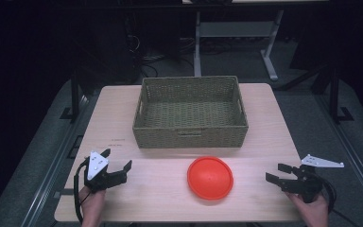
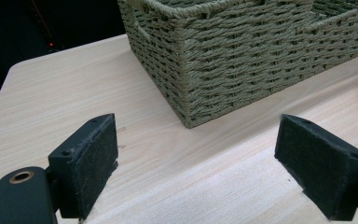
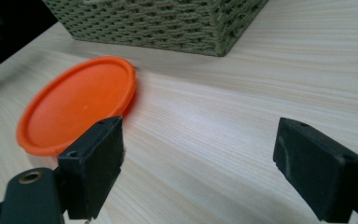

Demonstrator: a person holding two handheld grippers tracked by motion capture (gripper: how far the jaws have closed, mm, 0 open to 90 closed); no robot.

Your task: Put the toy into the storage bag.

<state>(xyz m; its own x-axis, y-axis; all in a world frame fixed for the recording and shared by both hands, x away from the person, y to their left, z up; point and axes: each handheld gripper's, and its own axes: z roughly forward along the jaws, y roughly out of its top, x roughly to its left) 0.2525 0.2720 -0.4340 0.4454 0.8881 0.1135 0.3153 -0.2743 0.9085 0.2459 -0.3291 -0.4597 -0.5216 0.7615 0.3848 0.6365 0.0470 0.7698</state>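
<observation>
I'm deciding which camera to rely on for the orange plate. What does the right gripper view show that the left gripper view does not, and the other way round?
The right gripper view shows the orange plate lying flat on the table, partly behind the right gripper, whose jaws stand open with nothing between them. The left gripper view shows the left gripper, also open on nothing, the basket's near corner and a handle slot in its side wall; a faint orange blur at its right edge may be the plate. Both show the woven basket and the bare wooden tabletop.
</observation>
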